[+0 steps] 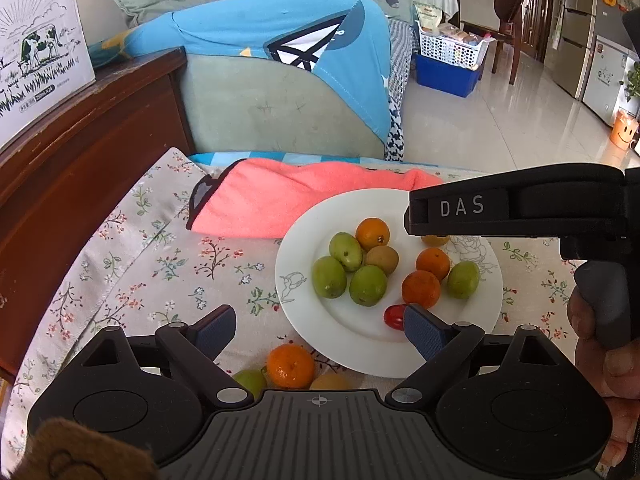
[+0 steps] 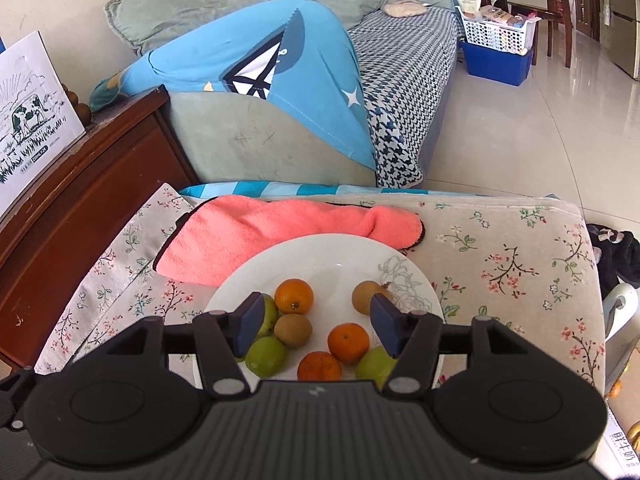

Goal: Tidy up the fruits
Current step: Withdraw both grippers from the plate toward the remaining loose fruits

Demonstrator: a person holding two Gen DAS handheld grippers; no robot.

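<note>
A white plate (image 1: 320, 332) on the floral tablecloth holds several green fruits (image 1: 329, 277), oranges (image 1: 421, 289), a brown kiwi (image 1: 382, 259) and a small red tomato (image 1: 394, 317). An orange (image 1: 290, 366) and a green fruit (image 1: 250, 380) lie on the cloth in front of the plate. My left gripper (image 1: 320, 330) is open and empty over the plate's near rim. My right gripper (image 2: 314, 326) is open and empty above the plate (image 2: 320, 256), over its oranges (image 2: 348, 342) and kiwi (image 2: 293, 330); its body shows in the left wrist view (image 1: 512, 210).
A pink towel (image 1: 288, 200) lies behind the plate. A dark wooden cabinet (image 1: 80, 152) with a white box (image 1: 36, 48) stands on the left. A sofa with a blue cloth (image 1: 280, 40) is behind the table. Tiled floor (image 2: 560, 120) lies to the right.
</note>
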